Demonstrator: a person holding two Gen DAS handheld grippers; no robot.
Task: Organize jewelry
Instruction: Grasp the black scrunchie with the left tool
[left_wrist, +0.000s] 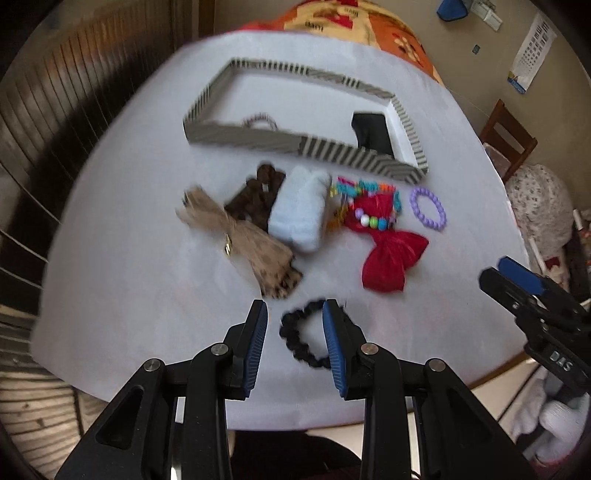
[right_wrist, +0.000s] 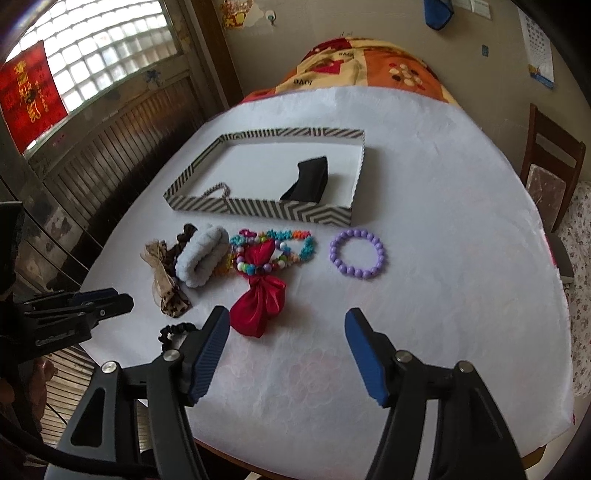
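Note:
A striped tray (left_wrist: 255, 137) (right_wrist: 258, 209) holds a black pouch (left_wrist: 371, 131) (right_wrist: 308, 179) and a small chain (left_wrist: 258, 120) (right_wrist: 218, 190). In front of it lie a brown scrunchie (left_wrist: 255, 195), a leopard bow (left_wrist: 251, 243) (right_wrist: 166, 284), a pale blue scrunchie (left_wrist: 299, 210) (right_wrist: 203, 256), colourful beads (left_wrist: 365, 188) (right_wrist: 273, 242), a red bow (left_wrist: 388, 254) (right_wrist: 260, 299) and a purple bead bracelet (left_wrist: 427, 208) (right_wrist: 357, 253). My left gripper (left_wrist: 295, 314) is open just above a black scrunchie (left_wrist: 295, 338) (right_wrist: 173, 330). My right gripper (right_wrist: 286, 325) is open and empty over bare cloth.
The white cloth (right_wrist: 443, 295) covers a round table. A wooden chair (right_wrist: 550, 170) stands at the right. A patterned blanket (right_wrist: 369, 66) lies beyond the table's far edge.

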